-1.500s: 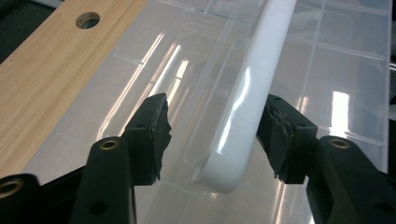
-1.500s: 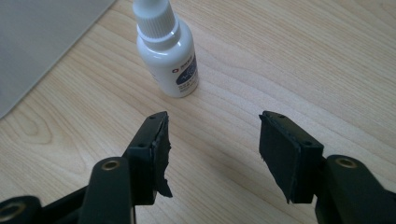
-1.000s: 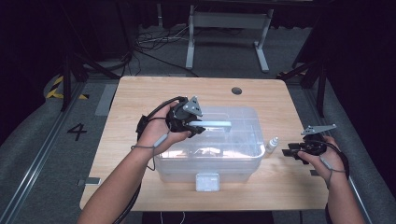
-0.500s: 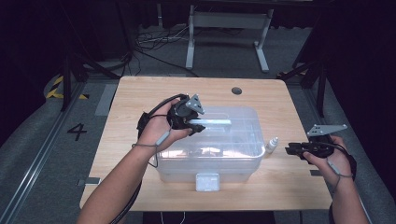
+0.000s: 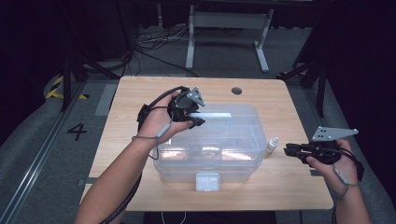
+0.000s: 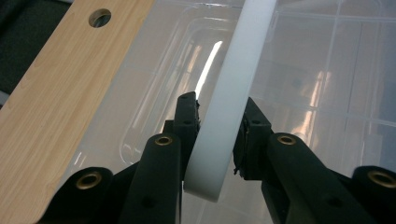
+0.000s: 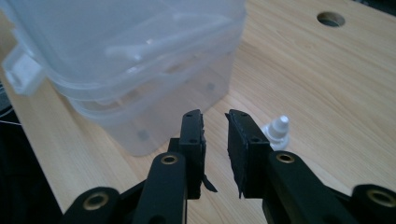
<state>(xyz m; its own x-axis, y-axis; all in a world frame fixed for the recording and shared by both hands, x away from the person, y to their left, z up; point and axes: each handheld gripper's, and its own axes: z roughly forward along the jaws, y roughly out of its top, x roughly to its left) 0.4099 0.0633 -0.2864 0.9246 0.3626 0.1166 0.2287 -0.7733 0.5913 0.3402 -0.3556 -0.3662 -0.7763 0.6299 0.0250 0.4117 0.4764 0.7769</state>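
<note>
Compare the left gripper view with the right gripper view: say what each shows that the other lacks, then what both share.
Left gripper view: the left gripper shut on the white handle over the lid.

Right gripper view: the right gripper, its jaws just closed further with nothing between them, a small bottle standing beyond it, and the box's latch.

Both: the clear box, the wooden table and its hole.

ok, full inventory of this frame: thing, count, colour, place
table: 1, light wood, centre; round hole near far edge
storage box: 1, clear plastic, lidded, mid-table
handle: 1, white, on box lid
latch: 1, white, box's near side
small bottle: 1, white, upright, on table right of box
metal stand: 1, grey, floor behind table
left gripper: 1, black, shut on handle
right gripper: 1, black, fingers narrowly apart after closing, nothing between, beyond bottle
</note>
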